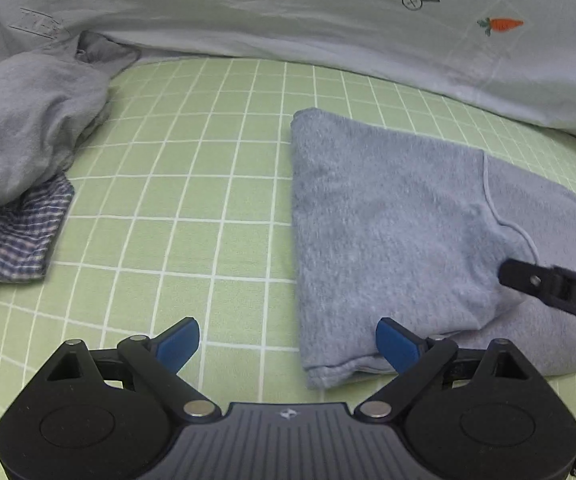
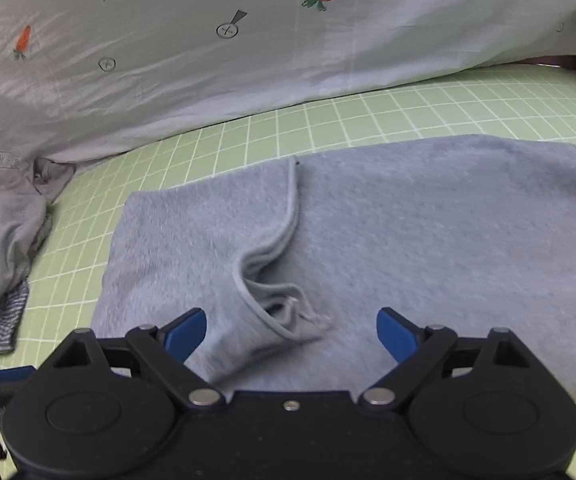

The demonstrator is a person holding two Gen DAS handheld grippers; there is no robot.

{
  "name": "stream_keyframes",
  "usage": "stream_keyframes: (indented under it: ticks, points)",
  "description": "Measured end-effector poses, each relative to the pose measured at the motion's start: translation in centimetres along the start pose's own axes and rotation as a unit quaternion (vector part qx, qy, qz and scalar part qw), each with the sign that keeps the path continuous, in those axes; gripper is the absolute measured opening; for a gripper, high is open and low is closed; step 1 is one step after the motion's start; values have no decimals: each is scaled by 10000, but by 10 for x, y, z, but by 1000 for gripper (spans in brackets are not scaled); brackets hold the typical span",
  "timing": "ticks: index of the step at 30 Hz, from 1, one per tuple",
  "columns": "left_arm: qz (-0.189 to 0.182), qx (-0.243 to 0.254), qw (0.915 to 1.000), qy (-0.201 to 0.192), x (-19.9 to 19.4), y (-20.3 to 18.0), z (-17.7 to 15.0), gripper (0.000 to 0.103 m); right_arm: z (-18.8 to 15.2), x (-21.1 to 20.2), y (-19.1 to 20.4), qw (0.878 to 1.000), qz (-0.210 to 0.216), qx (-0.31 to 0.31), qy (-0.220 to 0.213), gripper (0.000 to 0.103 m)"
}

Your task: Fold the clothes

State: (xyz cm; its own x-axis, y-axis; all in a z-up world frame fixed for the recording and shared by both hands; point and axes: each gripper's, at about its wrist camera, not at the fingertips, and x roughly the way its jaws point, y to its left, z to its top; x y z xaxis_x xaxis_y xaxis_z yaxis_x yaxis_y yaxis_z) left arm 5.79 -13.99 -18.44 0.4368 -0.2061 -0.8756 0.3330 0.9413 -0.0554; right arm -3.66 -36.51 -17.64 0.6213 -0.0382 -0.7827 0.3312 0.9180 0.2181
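Note:
A grey-blue fleece garment [image 1: 388, 220] lies partly folded on the green checked sheet [image 1: 191, 184]. Its left part is laid over the body, and a piped edge curves across it [image 2: 283, 216]. My left gripper [image 1: 288, 344] is open just above the garment's near left corner, nothing between its blue pads. My right gripper [image 2: 292, 334] is open too, hovering low over the bunched hem [image 2: 288, 312] in the garment's middle. A black finger of the right gripper [image 1: 544, 284] shows at the right edge of the left wrist view.
A heap of grey clothes [image 1: 27, 128] with a blue checked piece [image 1: 19, 236] beneath lies at the left. A pale quilt with carrot prints [image 2: 247, 40] runs along the back. Bare green sheet lies between the heap and the garment.

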Motion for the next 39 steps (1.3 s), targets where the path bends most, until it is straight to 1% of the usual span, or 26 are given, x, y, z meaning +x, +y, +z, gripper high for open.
stream_keyframes:
  ticks: [1, 4, 5, 7, 8, 9, 12, 13, 15, 17, 18, 19, 21, 22, 23, 24, 25, 26, 28, 29, 30, 32, 34, 37, 39]
  points:
    - [-43, -1, 10000, 27, 3, 2, 1, 95, 1, 3, 6, 10000, 16, 12, -6, 88]
    - [-113, 92, 9998, 127, 14, 3, 1, 95, 0, 17, 15, 9999, -51, 20, 150, 74]
    - [-105, 145, 9997, 159, 18, 3, 1, 95, -1, 19, 16, 9998, -76, 46, 162, 65]
    - [-110, 229, 9995, 211, 24, 4, 1, 95, -3, 19, 15, 9998, -60, 166, 113, 43]
    - [-126, 258, 9993, 232, 26, 6, 2, 95, -3, 17, 14, 9996, 31, 246, 150, 18]
    - [-159, 235, 9993, 252, 28, 8, 2, 96, -3, 14, 14, 9991, 113, 360, 174, 12]
    - [-221, 161, 9993, 268, 31, 16, 2, 96, -1, -13, 15, 9973, 246, 681, 99, 11]
    - [-236, 170, 9992, 257, 31, 19, 2, 98, 0, -23, 16, 9968, 280, 740, 81, 11]
    - [-220, 206, 9992, 246, 31, 22, 0, 100, -1, -30, 19, 9975, 176, 652, 206, 13]
    - [-197, 233, 9992, 259, 31, 22, -2, 101, -7, -20, 20, 9982, -215, 367, 418, 19]
    - [-186, 247, 9992, 267, 30, 23, -3, 101, -10, -13, 20, 9972, -449, 229, 544, 26]
    - [-198, 216, 9991, 303, 30, 23, -3, 101, -13, -9, 18, 9962, -573, 208, 619, 32]
    - [-184, 100, 9992, 328, 25, 25, -3, 101, -18, -11, 13, 9958, -587, 331, 613, 46]
    - [-160, 71, 9994, 287, 21, 26, -2, 101, -19, -15, 12, 9959, -597, 320, 607, 50]
    - [-123, 57, 9997, 226, 17, 26, -2, 101, -19, -19, 11, 9960, -604, 254, 614, 61]
    - [-105, 33, 9999, 133, 10, 25, -1, 101, -20, -22, 10, 9960, -612, 188, 620, 76]
    - [-90, 9, 10000, 36, 3, 24, -1, 101, -21, -27, 8, 9962, -590, 144, 616, 82]
    - [-75, -15, 10000, -60, -4, 24, -1, 101, -22, -33, 5, 9967, -537, 123, 601, 85]
    - [-206, -21, 9990, -407, -25, 19, 0, 101, -24, -46, -5, 9979, -442, 141, 456, 93]
    - [-275, -23, 9979, -585, -36, 16, 1, 101, -25, -55, -12, 9983, -429, 158, 363, 103]
    - [-344, -24, 9965, -762, -46, 13, 1, 101, -27, -63, -19, 9984, -446, 189, 276, 103]
    - [-349, -42, 9934, -1093, -68, 1, 2, 101, -27, -79, -34, 9982, -457, 347, 191, 103]
    - [-328, -39, 9903, -1349, -87, -12, 4, 101, -28, -95, -50, 9986, -268, 462, 53, 103]
    - [-299, 94, 9854, -1674, -111, -39, 3, 101, -29, -116, -76, 9975, -93, 642, -274, 103]
    - [-367, 85, 9838, -1752, -122, -58, 0, 101, -31, -128, -95, 9958, -9, 785, -464, 103]
